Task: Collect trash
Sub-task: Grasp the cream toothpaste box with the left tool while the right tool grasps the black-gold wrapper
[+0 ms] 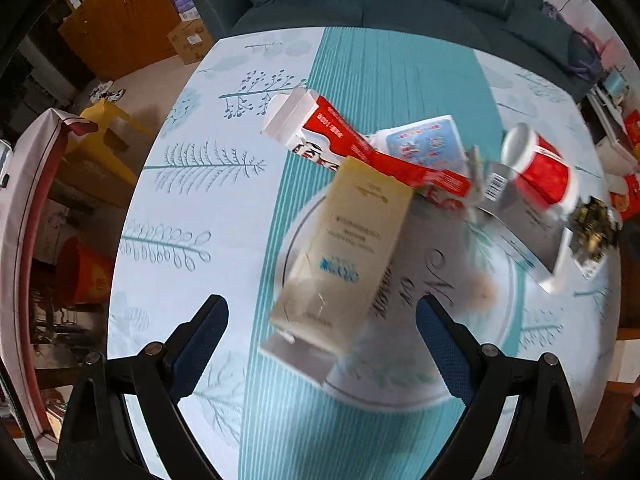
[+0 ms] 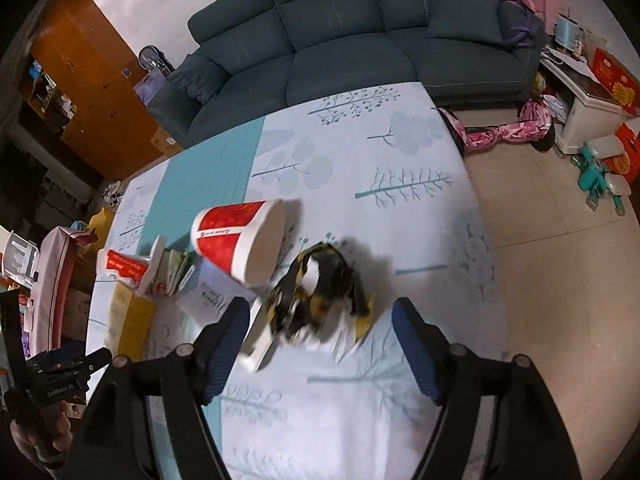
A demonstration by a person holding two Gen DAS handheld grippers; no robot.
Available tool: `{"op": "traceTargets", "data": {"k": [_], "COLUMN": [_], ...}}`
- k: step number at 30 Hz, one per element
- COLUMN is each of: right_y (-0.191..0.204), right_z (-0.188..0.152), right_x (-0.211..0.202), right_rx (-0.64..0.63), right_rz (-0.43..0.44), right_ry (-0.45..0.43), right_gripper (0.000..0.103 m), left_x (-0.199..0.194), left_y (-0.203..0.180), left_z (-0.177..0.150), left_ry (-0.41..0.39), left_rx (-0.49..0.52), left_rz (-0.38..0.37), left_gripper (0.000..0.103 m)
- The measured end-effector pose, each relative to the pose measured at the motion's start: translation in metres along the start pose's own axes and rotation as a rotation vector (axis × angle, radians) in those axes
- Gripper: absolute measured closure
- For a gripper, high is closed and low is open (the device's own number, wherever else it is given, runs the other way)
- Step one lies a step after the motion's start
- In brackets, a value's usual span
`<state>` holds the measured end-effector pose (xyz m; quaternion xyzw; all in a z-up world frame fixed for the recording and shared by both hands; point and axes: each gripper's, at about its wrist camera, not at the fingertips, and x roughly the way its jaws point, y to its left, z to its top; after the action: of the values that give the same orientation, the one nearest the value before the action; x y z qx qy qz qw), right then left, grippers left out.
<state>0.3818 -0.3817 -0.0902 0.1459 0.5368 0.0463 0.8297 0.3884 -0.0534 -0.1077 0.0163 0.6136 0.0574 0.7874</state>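
Trash lies in a heap on the tree-patterned tablecloth (image 1: 192, 208). In the left wrist view a beige carton (image 1: 344, 248) lies slanted, its near end between the wide-apart fingers of my left gripper (image 1: 322, 320), which is open and does not touch it. Behind it are a red-and-white carton (image 1: 344, 140), a blue-and-white packet (image 1: 424, 140) and a grey box (image 1: 520, 216). A tipped red paper cup (image 2: 240, 240) rests on the heap. In the right wrist view my right gripper (image 2: 320, 320) stands open over a crumpled black-and-yellow wrapper (image 2: 320, 288), which sits at its fingertips.
A dark teal sofa (image 2: 340, 40) stands behind the table. A wooden cabinet (image 2: 92, 80) and a yellow stool (image 1: 104, 128) are at the left. The table's right edge (image 2: 476, 200) drops to tiled floor with a pink hoverboard (image 2: 508, 132). A person's hand holds the other gripper (image 2: 60, 376).
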Motion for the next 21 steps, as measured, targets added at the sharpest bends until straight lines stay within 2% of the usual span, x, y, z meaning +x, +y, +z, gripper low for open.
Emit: {"op": "traceTargets", "data": {"k": [7, 13, 14, 15, 16, 17, 18, 19, 21], "right_y": [-0.004, -0.009, -0.009, -0.008, -0.006, -0.005, -0.004, -0.004, -0.005], "right_z": [0.004, 0.005, 0.004, 0.003, 0.003, 0.002, 0.001, 0.001, -0.001], "right_x": [0.037, 0.048, 0.05, 0.052, 0.053, 0.053, 0.051, 0.05, 0.049], "right_rx": [-0.013, 0.02, 0.019, 0.014, 0.011, 0.005, 0.002, 0.0, 0.005], "right_rz": [0.0, 0.048, 0.052, 0.061, 0.065, 0.062, 0.062, 0.071, 0.083], "right_ry": [0.073, 0.079, 0.083, 0.085, 0.084, 0.074, 0.063, 0.055, 0.054], "right_gripper": [0.028, 0.029, 0.029, 0.032, 0.036, 0.039, 0.05, 0.056, 0.059], "left_x": [0.024, 0.041, 0.043, 0.045, 0.047, 0.05, 0.049, 0.049, 0.049], "left_y": [-0.002, -0.009, -0.008, -0.008, -0.007, -0.006, -0.004, -0.003, -0.001], "left_z": [0.01, 0.014, 0.015, 0.015, 0.016, 0.017, 0.017, 0.017, 0.015], "left_ry": [0.044, 0.052, 0.054, 0.057, 0.065, 0.074, 0.066, 0.06, 0.062], "left_rx": [-0.003, 0.007, -0.003, -0.01, -0.018, -0.028, -0.044, -0.051, -0.067], "left_rz": [-0.001, 0.016, 0.009, 0.0, -0.01, -0.022, -0.028, -0.031, -0.047], "left_gripper": [0.009, 0.009, 0.015, 0.029, 0.036, 0.038, 0.04, 0.04, 0.041]}}
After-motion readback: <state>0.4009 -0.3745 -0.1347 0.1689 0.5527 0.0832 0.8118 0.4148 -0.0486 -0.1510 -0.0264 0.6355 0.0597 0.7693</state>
